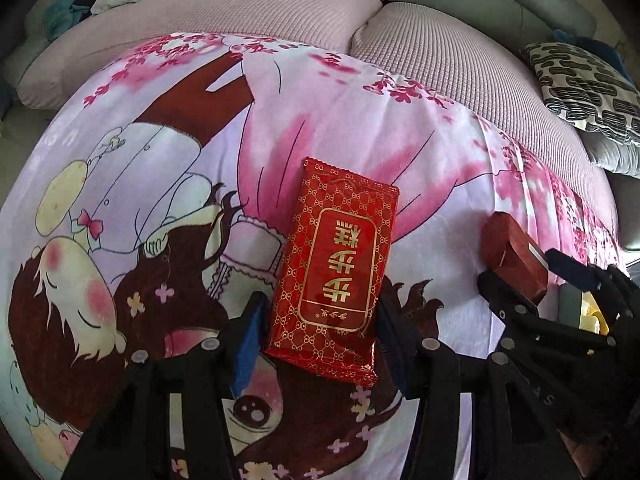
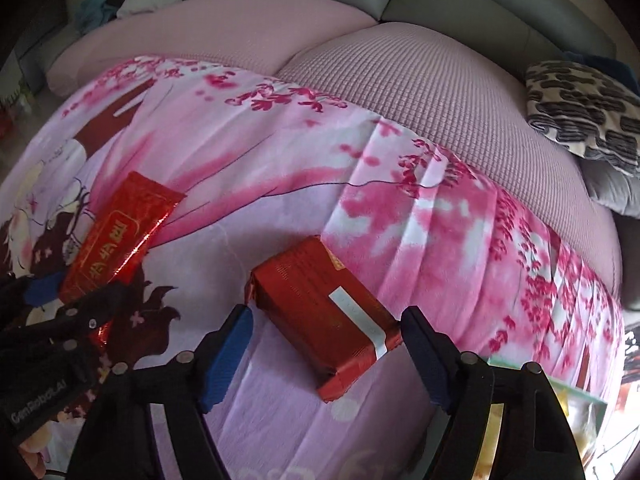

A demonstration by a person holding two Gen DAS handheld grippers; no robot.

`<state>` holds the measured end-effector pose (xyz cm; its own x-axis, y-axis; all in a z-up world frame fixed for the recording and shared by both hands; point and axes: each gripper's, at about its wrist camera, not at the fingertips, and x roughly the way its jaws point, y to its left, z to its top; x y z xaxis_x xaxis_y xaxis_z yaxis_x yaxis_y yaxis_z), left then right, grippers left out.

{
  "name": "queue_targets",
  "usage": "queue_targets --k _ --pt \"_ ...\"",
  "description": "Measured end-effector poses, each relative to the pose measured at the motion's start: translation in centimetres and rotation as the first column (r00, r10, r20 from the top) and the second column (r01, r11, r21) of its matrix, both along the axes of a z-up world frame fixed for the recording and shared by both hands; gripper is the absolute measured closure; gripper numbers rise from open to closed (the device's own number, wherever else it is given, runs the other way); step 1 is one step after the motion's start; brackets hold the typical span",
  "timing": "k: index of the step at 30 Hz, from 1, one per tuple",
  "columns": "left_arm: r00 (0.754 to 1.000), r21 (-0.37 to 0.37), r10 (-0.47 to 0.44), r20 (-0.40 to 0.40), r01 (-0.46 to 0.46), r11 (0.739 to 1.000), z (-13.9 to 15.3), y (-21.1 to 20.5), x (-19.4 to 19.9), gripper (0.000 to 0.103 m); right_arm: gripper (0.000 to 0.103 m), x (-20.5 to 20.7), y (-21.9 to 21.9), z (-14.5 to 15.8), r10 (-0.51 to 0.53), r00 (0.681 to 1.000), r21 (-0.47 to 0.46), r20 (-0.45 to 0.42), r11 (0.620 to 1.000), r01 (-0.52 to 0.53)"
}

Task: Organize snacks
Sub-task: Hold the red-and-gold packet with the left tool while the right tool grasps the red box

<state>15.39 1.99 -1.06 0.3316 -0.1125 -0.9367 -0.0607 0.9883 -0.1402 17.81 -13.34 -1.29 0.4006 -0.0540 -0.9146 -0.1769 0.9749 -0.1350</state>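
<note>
On a pink cartoon-print sheet (image 1: 400,152), the left gripper (image 1: 320,332) clamps a flat red snack packet (image 1: 332,268) by its long edges — long axis running six to twelve o'clock. At three o'clock, the right gripper (image 2: 324,344) straddles a red box (image 2: 324,320), one pad touching its corner, the other clear; the box runs eleven to five — seemingly a paired pickup for sorting.

The red snack packet (image 1: 334,268) is glossy foil with shiny gold print. The red block (image 2: 326,314) is wrapped in smoother, duller foil paper with a white paper strip. The printed sheet (image 1: 420,140) is soft matt cloth; the sofa cushion (image 2: 432,92) beyond is coarse waffle-textured fabric.
</note>
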Motion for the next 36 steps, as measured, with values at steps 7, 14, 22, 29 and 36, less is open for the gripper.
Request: queue_targets --k 7,14,22,29,36 --pt "1.000 -0.005 -0.002 0.004 0.002 1.000 -0.1 0.1 0.3 0.047 0.024 1.3 0.5 -0.1 0.035 0.999 0.009 -0.015 0.999 -0.035" --pt "1.000 -0.010 -0.007 -0.001 0.007 1.000 -0.1 0.1 0.3 0.047 0.024 1.0 0.7 -0.3 0.044 0.998 0.039 -0.039 0.998 -0.043" --pt "1.000 -0.033 -0.008 -0.006 0.007 0.999 -0.2 0.5 0.4 0.047 0.025 -2.1 0.7 0.1 0.076 0.993 0.150 -0.092 0.987 -0.062" --pt "1.000 -0.046 -0.004 -0.009 0.003 0.999 -0.1 0.6 0.4 0.047 0.025 -2.0 0.8 2.1 0.095 0.995 0.062 -0.031 0.994 -0.093" --pt "1.000 -0.039 -0.005 -0.009 0.005 0.999 0.0 0.8 0.5 0.047 0.025 2.3 0.7 0.9 0.135 0.988 0.032 -0.072 0.991 -0.133"
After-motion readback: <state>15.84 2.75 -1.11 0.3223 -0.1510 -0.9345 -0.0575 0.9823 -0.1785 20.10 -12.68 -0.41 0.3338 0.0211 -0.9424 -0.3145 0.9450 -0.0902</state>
